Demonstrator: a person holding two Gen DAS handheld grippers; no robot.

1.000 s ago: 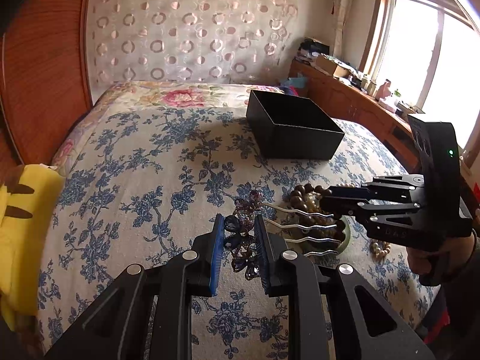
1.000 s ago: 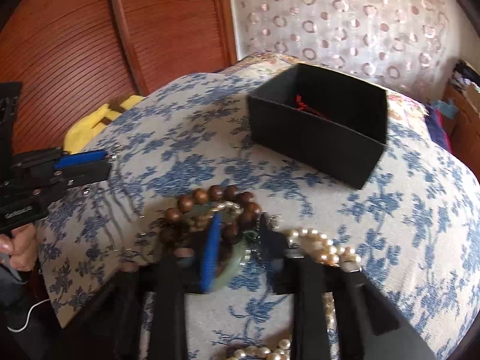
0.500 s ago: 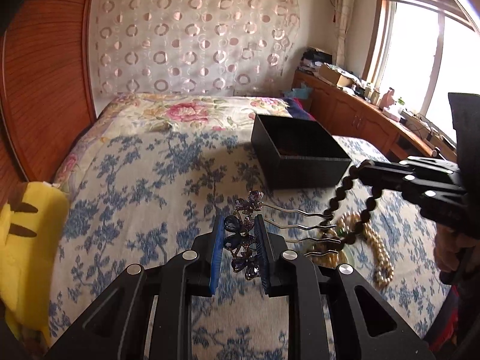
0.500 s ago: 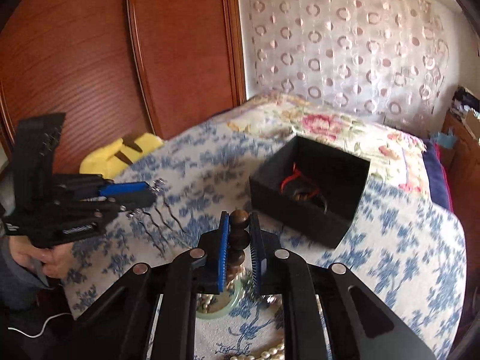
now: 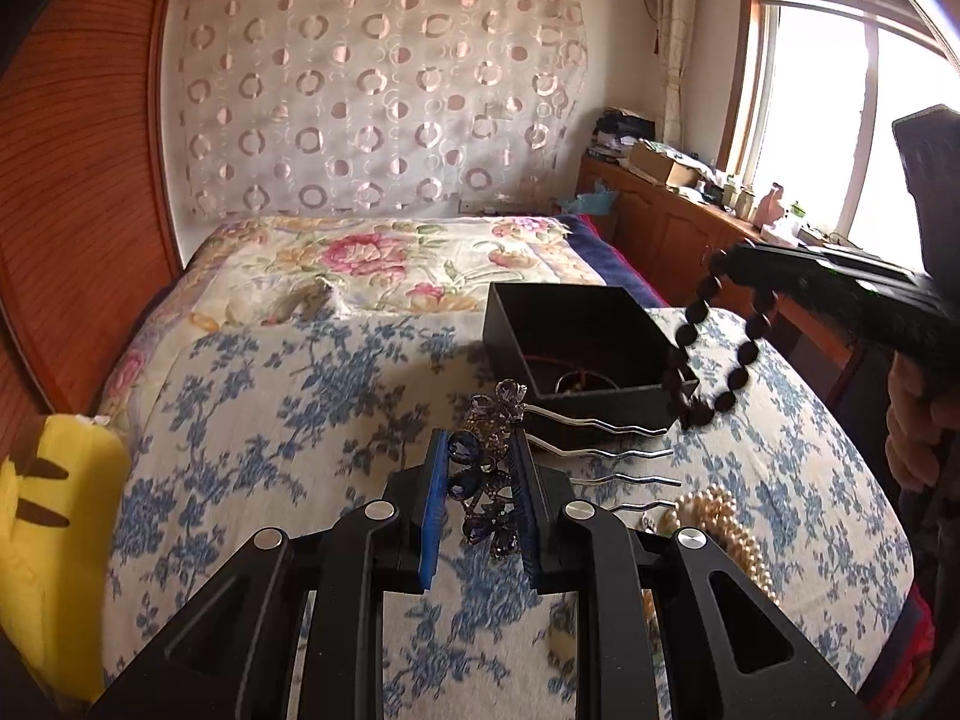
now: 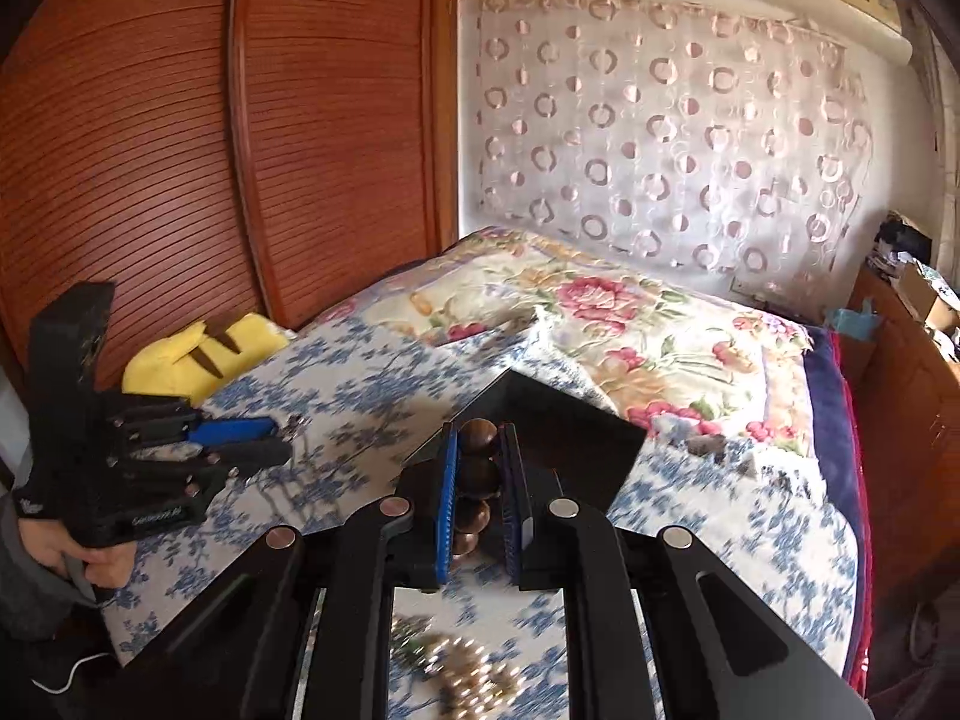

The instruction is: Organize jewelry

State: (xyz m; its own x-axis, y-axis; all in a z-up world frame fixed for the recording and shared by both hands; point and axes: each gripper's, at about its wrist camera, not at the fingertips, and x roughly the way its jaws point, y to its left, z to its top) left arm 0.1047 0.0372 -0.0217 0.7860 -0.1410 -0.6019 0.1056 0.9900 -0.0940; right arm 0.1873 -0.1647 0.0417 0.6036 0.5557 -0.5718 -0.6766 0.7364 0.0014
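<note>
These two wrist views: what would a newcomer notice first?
The left gripper is shut on a jewelled hair comb low in the left view. The right gripper grips a dark bead bracelet, which dangles near the black box on the flowered bed.

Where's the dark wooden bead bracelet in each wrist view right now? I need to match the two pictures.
Left wrist view: the bead bracelet hangs at right of centre from the right gripper, in front of the black box's right corner.
Right wrist view: bottom centre, a column of its beads clamped in that gripper.
Shared landmark: the black box; the yellow plush also shows in both.
</note>
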